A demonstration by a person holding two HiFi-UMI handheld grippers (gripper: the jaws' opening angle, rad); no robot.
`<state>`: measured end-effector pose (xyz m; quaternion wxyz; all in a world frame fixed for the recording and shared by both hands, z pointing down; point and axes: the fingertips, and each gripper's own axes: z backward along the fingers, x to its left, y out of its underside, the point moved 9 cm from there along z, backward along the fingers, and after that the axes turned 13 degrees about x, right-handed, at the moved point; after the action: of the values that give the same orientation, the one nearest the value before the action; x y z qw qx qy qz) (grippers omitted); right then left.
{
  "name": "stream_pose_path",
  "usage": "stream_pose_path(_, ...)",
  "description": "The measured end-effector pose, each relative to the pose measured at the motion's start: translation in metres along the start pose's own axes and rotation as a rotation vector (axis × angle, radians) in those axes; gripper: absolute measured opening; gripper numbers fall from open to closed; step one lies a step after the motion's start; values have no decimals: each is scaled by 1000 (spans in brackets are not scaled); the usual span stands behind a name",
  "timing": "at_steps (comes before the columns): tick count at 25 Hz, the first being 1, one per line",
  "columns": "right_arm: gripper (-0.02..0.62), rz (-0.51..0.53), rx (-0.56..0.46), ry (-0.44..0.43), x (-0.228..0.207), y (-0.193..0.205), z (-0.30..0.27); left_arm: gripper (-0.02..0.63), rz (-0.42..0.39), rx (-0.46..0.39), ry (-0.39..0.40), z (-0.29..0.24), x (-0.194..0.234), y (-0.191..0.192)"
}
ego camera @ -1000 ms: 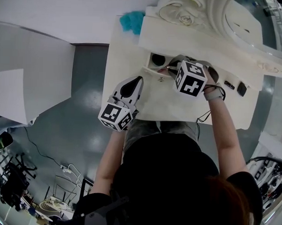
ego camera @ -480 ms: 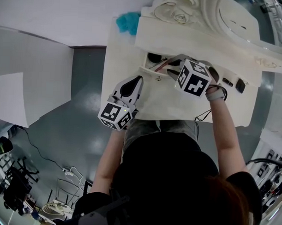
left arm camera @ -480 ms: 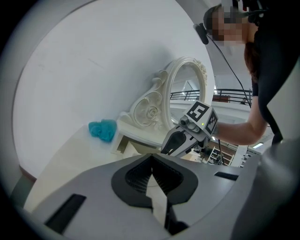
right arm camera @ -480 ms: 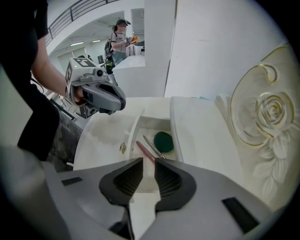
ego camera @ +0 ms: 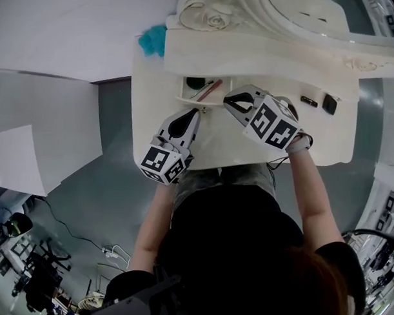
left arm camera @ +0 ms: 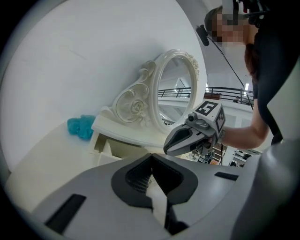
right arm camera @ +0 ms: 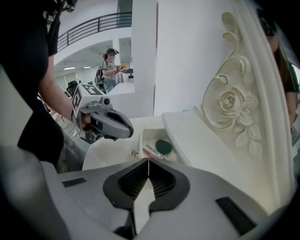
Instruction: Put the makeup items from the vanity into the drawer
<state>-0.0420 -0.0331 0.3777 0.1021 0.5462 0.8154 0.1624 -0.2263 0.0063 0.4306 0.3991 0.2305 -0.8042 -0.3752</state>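
Two items (ego camera: 308, 101) lie right of the drawer (ego camera: 186, 100); right gripper (ego camera: 228, 100), just closed empty like left gripper (ego camera: 192, 115), should reopen before reaching.

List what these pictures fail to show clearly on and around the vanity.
Two small dark items on the vanity top: head view, too small to name.
Teal object: head view, too small to identify.
Mirror: head view, cut off by the top edge.
Drawer contents: left gripper view, hidden by its own wall.
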Motion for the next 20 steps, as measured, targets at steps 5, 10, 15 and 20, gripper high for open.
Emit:
stream_pose_path(5,23,-96,-67,18,7,30,13,14,-38,32,32,-16,-16,-3)
stream_pose_path(10,23,-118,-79,28,14,58,22,14,-75,33,43,-32,-35,-8)
stream_pose_path(15,24,-137,-102,27,17,83,31,14,-98,64,68,-55,-57,-6)
stream_pose_path(20,23,-138,-111,6,18,116,38,14,-42,59,48,-81,-76,3)
